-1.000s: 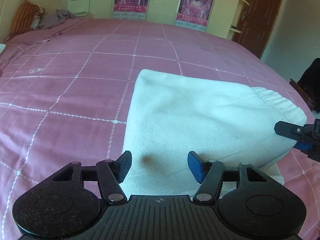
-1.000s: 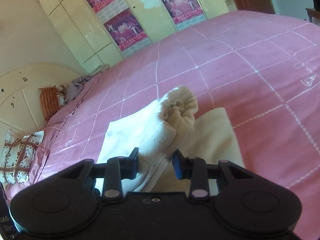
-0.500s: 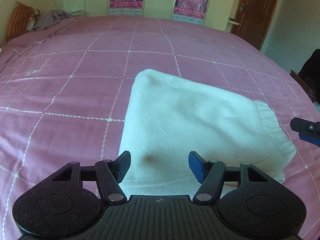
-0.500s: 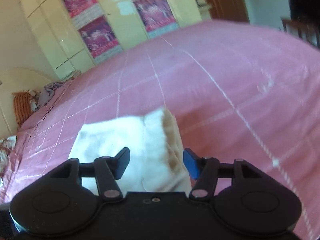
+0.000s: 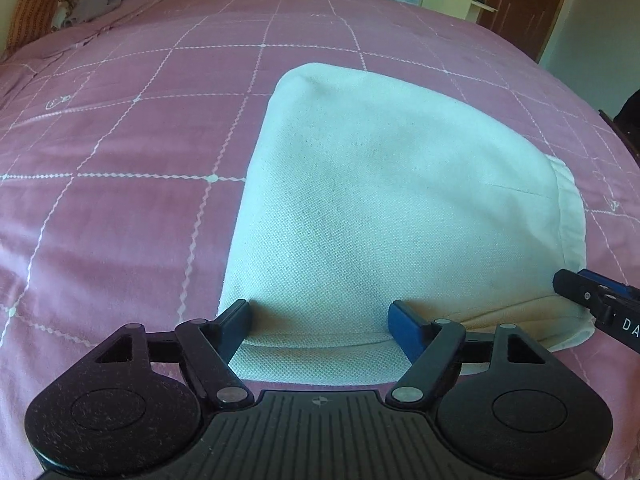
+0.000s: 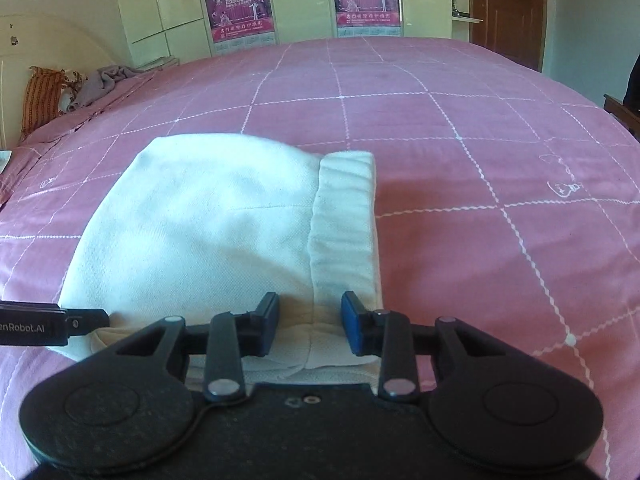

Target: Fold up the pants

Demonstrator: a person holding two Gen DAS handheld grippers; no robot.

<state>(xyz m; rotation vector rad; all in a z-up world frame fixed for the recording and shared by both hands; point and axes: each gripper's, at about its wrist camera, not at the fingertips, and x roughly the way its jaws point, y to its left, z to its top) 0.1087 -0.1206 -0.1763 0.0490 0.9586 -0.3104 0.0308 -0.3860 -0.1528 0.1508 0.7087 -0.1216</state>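
The white pants [image 5: 380, 200] lie folded into a flat packet on the pink checked bed [image 5: 120, 140]. Their elastic waistband [image 6: 344, 216] runs along the packet's right side. My left gripper [image 5: 322, 320] hangs over the near left edge of the pants. Its jaws are opening wide, with cloth below them but not pinched. My right gripper [image 6: 311, 320] sits at the near right edge, by the waistband. Its jaws are closing and the cloth under the gap lies flat, untouched by the pads. Each view also shows the other tool: the right gripper [image 5: 592, 300] and the left gripper [image 6: 72, 322].
An orange pillow [image 6: 40, 96] and a grey crumpled cloth [image 6: 108, 80] lie at the bed's far left. Cream wardrobes with two posters [image 6: 240, 4] line the back wall, and a brown door [image 6: 508, 8] is at the right. A dark chair edge [image 6: 620, 112] stands beside the bed.
My right gripper let go of the bunched waistband it held up; the waistband now lies flat on the packet. Both grippers sank toward the near edge. The left jaws spread wider.
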